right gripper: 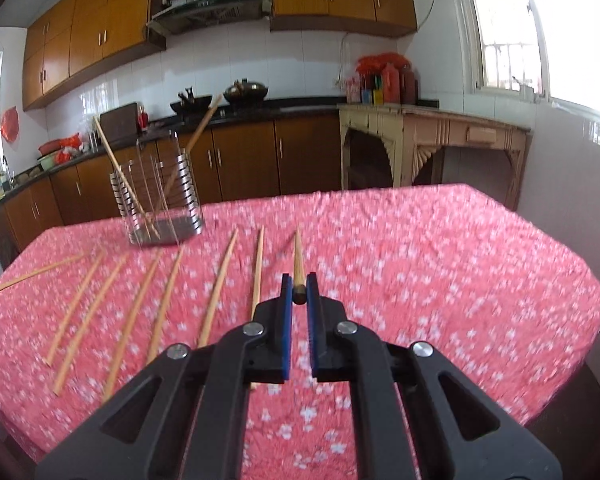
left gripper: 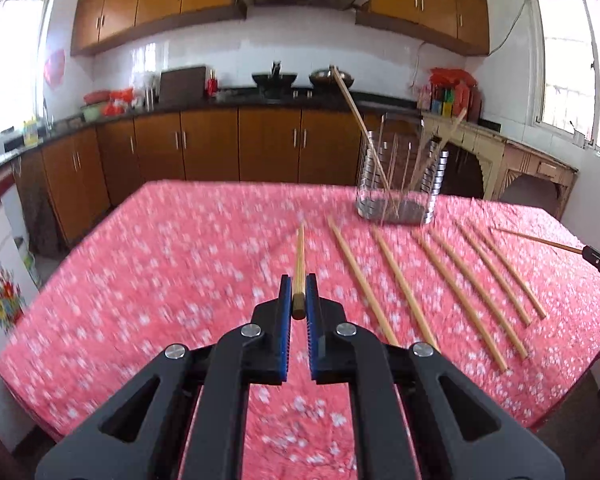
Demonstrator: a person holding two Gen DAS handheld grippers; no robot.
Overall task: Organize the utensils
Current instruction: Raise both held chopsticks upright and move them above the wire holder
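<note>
Left tongs (left gripper: 299, 294) and right tongs (right gripper: 299, 290) each clenching one wooden chopstick (left gripper: 299, 258), six chopsticks (left gripper: 396, 286) on the pink floral worktop (left gripper: 172, 264) before the slotted metal holder (left gripper: 400, 176), two inside it.

wood cabinets (left gripper: 204, 140), bright window (right gripper: 508, 32) (white-tiled kitch.)

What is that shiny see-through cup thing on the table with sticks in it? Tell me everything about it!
It is a chopstick holder, a tall open-topped basket that looks like shiny metal, with thin upright wires and stacked bands around its corners and a dark base. It stands upright at the far side of the table on the pink flowered tablecloth. Two wooden chopsticks lean inside it, tilting opposite ways and poking out above the rim. Neither gripper touches it. More chopsticks lie on the cloth in front of it.
</note>
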